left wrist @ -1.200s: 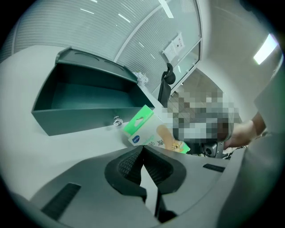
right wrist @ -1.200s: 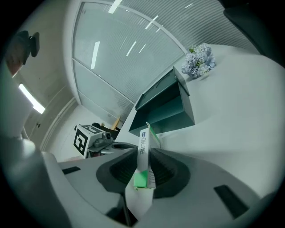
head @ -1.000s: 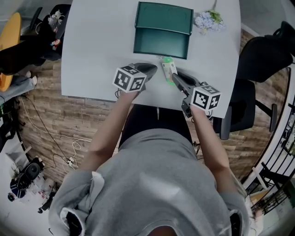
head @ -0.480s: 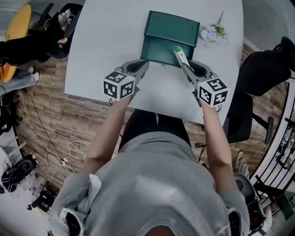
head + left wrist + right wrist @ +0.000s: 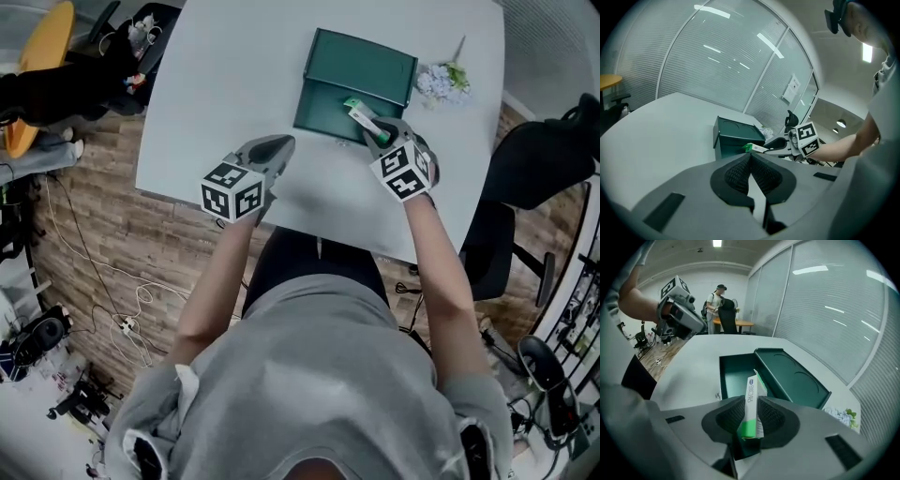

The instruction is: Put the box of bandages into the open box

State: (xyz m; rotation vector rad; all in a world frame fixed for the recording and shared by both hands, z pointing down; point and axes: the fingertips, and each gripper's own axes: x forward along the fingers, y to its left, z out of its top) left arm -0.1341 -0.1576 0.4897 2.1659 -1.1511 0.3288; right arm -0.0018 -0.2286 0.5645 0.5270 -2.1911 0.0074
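Right gripper: we see the jaws partly spread and pinching the box of bandages by its flat sides. The box stands on edge between the pads, green end down in the jaws and white end sticking out toward the far side. It sits over the right part of the open box, above the tray. We can't tell whether it touches the tray floor or wall.

Left gripper: pads pressed together with nothing between them. It's over the bare table, near-left of the open box and clear of it.

Counts from the views:
- 2 grippers, one per hand
- 1 box of bandages
- 1 dark green open box, lid folded back on the far side
- 1 bunch of pale flowers on the table, just right of the lid
- 1 white table
- 1 black chair at the right
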